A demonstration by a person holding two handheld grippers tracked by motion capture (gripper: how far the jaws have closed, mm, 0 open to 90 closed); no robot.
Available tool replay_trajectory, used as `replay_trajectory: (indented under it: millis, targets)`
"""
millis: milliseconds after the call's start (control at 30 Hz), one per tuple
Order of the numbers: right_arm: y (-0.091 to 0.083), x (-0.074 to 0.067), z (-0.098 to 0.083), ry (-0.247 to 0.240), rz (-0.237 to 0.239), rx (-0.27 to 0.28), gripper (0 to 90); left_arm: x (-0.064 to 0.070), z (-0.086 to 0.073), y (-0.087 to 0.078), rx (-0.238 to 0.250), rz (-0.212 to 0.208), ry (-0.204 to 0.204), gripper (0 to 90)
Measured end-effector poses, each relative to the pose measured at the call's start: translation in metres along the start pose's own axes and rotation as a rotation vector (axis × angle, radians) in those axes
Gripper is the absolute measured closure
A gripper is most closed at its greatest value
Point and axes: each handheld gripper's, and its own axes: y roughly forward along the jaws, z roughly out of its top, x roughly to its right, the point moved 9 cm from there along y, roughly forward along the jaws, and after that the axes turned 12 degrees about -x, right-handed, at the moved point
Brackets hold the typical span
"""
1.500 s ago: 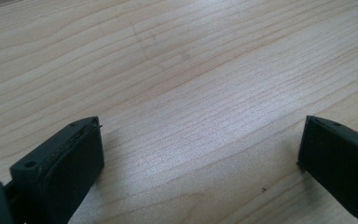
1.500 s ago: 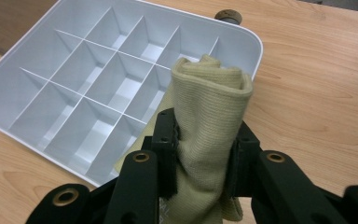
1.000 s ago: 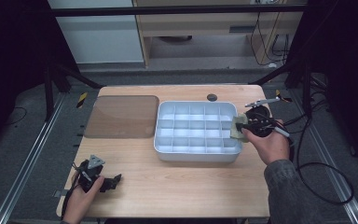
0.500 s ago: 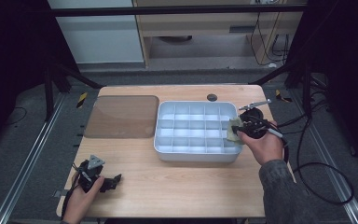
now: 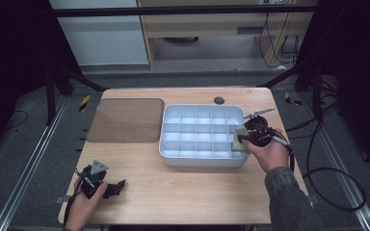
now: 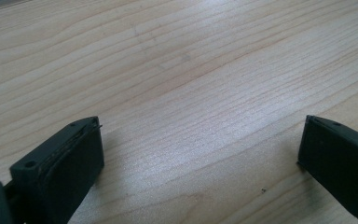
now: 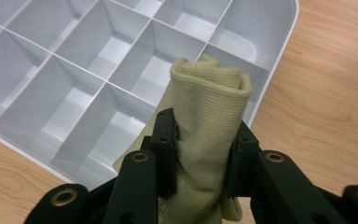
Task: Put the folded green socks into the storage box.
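One divided tray, one brown lid, one folded cloth, two grippers

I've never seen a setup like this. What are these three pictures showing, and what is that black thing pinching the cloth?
A person, not a robot, works at a pale wooden table, holding a black two-jaw claw in each hand. One camera looks down from above; one rides on each claw. The right claw is closed on a rolled yellowish-green knitted cloth, over the corner of a white plastic tray with many compartments. The left claw is open just above bare wood. A brown translucent flat lid lies beside the tray.
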Motion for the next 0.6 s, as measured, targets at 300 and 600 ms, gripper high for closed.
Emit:
replay_trajectory:
  millis: [300, 600]
  targets:
    - [0.015, 0.0, -0.003, -0.008, -0.005, -0.033, 70.0, 0.0, 0.0, 0.0, 0.001, 0.0, -0.001, 0.0]
    - [0.019, 0.004, 0.0, -0.008, -0.025, -0.055, 70.0, 0.0, 0.0, 0.0, 0.002, 0.0, 0.0, 0.0]
